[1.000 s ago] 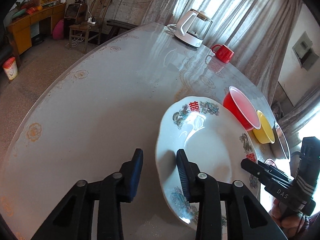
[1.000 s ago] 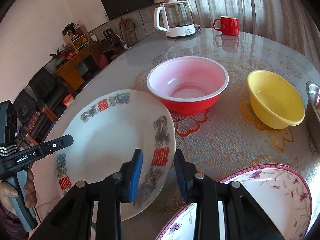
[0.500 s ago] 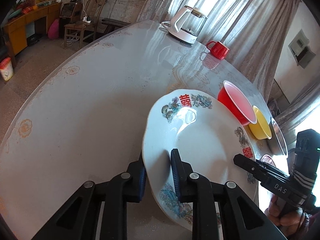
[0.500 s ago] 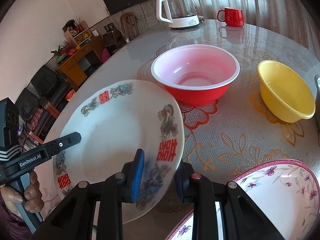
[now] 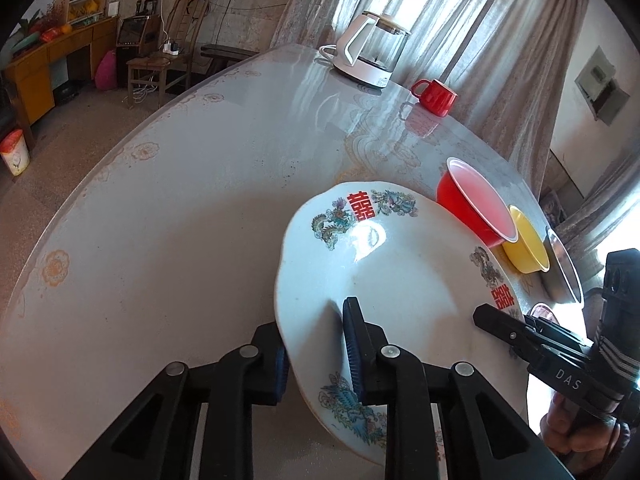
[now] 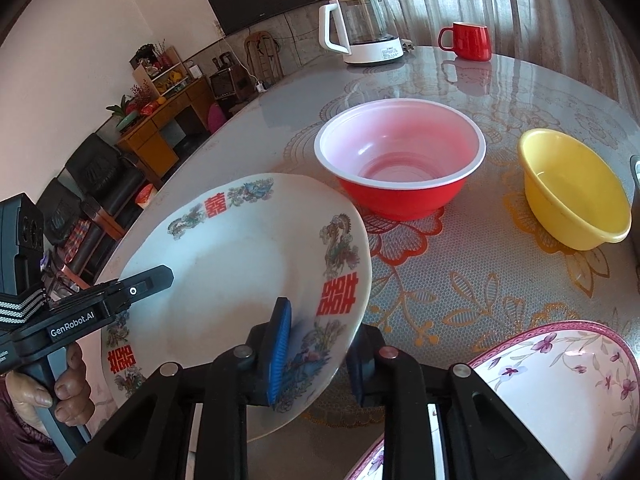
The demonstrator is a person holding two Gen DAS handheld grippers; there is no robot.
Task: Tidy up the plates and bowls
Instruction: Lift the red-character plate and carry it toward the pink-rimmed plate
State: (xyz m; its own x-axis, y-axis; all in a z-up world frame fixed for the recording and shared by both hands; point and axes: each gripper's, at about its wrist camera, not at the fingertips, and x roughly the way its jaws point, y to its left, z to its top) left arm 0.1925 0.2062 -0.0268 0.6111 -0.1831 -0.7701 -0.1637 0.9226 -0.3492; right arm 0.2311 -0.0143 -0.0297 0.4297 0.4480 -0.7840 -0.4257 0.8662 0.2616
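Fingers: my left gripper clamps the white plate rim at lower centre; right gripper is closing astride the opposite rim.
Contact: right outer pad probably touching.
Lift: rise evenly, clear of the red bowl.

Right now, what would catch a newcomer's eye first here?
A big white plate with red characters and dragons, gripped at opposite rims by the left gripper and the closing right gripper. Behind it on the patterned table sit a red bowl and a yellow bowl.
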